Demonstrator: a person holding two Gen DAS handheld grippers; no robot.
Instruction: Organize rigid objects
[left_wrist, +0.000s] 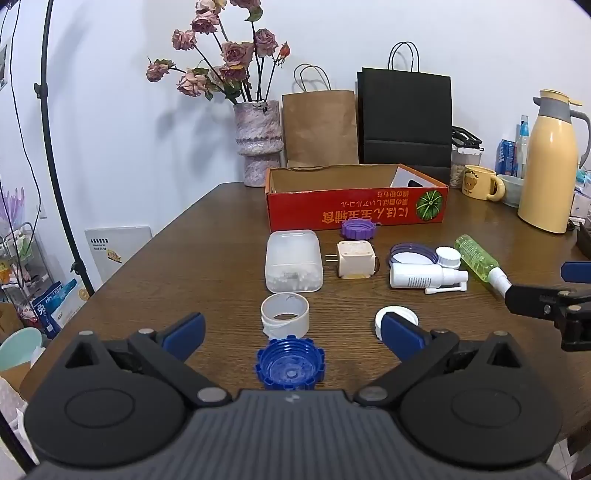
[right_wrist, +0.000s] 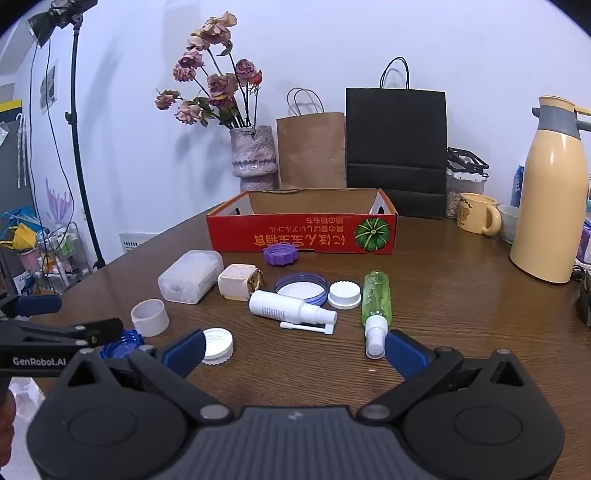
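**Rigid objects spread mid-table, both grippers empty**

Rigid objects, left to right: clear case (left_wrist: 293, 260), plug adapter (left_wrist: 355, 258), white bottle (left_wrist: 421, 276), green spray bottle (left_wrist: 476, 257), before red box (left_wrist: 356, 212) near far edge. Left gripper (left_wrist: 291, 332), right gripper (right_wrist: 293, 349): jaws wide, nothing held.

A cardboard box (right_wrist: 301, 236) sits at the back of the table (right_wrist: 461, 314), with a vase (right_wrist: 254, 155) and two paper bags (right_wrist: 395, 147) behind it. Before the box lies a small cap (right_wrist: 280, 255). Nearer, in a row from left to right: a plastic case (right_wrist: 190, 282), a plug adapter (right_wrist: 238, 281), a flat lid (right_wrist: 301, 288), a spray bottle (right_wrist: 376, 304). A thermos (right_wrist: 550, 199) stands far right, a mug (right_wrist: 478, 213) to its left.
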